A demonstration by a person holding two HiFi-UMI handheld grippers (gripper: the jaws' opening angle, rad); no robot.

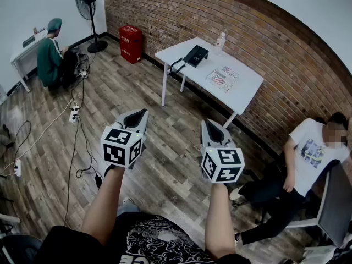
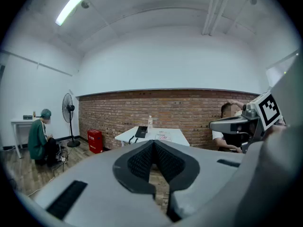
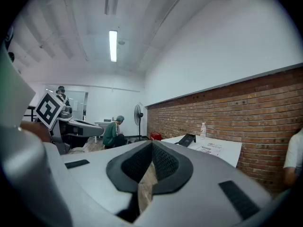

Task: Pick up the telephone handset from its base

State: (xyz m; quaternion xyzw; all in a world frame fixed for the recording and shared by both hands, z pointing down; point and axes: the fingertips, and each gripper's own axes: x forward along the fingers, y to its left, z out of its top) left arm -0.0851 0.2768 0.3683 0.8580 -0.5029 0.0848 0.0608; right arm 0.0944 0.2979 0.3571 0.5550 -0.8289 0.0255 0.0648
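Observation:
A black telephone [image 1: 195, 55] stands at the far left end of a white table [image 1: 242, 87] by the brick wall, its handset lying on the base and the cord hanging off the table edge. It also shows small and distant as the telephone [image 2: 141, 132] in the left gripper view and the telephone [image 3: 187, 139] in the right gripper view. My left gripper [image 1: 142, 113] and right gripper [image 1: 209, 124] are held side by side over the wooden floor, well short of the table. Both are shut with nothing between the jaws.
A water bottle [image 1: 221, 40] and a printed sheet [image 1: 223, 78] share the table. A person sits on a chair [image 1: 308, 158] at right. Another person in green [image 1: 49, 54] sits at a desk far left. A fan [image 1: 88, 10], a red box [image 1: 131, 43] and floor cables [image 1: 74, 113] lie left.

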